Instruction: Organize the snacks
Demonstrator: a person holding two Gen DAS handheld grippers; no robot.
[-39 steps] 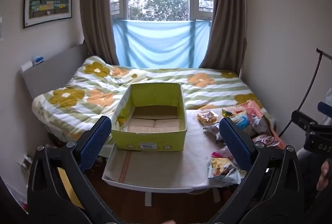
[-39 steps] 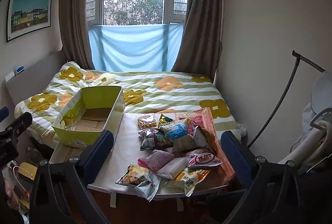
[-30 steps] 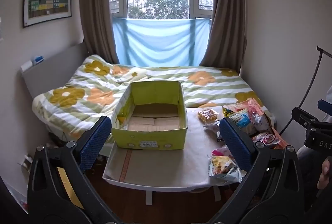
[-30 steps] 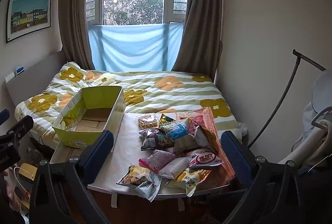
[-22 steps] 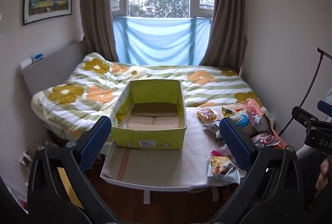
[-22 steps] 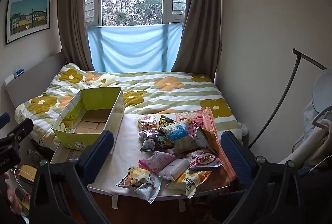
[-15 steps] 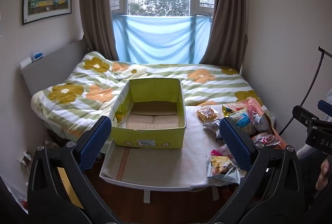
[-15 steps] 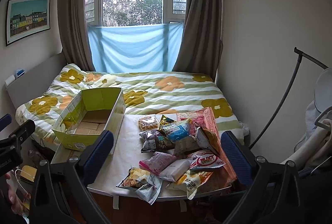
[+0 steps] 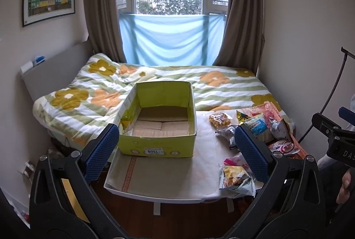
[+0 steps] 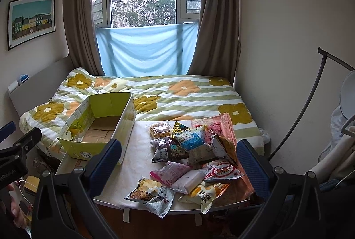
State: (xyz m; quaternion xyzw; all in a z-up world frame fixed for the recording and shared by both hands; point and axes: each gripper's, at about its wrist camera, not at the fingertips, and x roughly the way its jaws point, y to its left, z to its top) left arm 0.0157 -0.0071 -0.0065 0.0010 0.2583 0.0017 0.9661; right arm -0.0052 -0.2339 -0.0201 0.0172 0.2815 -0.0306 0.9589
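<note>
So, left to right: yellow-green box (image 9: pixel 158 126) sits empty and open-topped at the table's (image 9: pixel 168 172) left end, apparently the container, left gripper (image 9: pixel 176 151) spread and empty before it, snack packets (image 10: pixel 190 157) heaped loose on the right, right gripper (image 10: pixel 177 164) likewise spread, nothing picked yet.

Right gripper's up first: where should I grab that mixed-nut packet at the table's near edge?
Take the mixed-nut packet by its crimped near end, which overhangs the table edge. Bring the right gripper in low from the front: it lies flat, so that free end probably pinches easiest.
</note>
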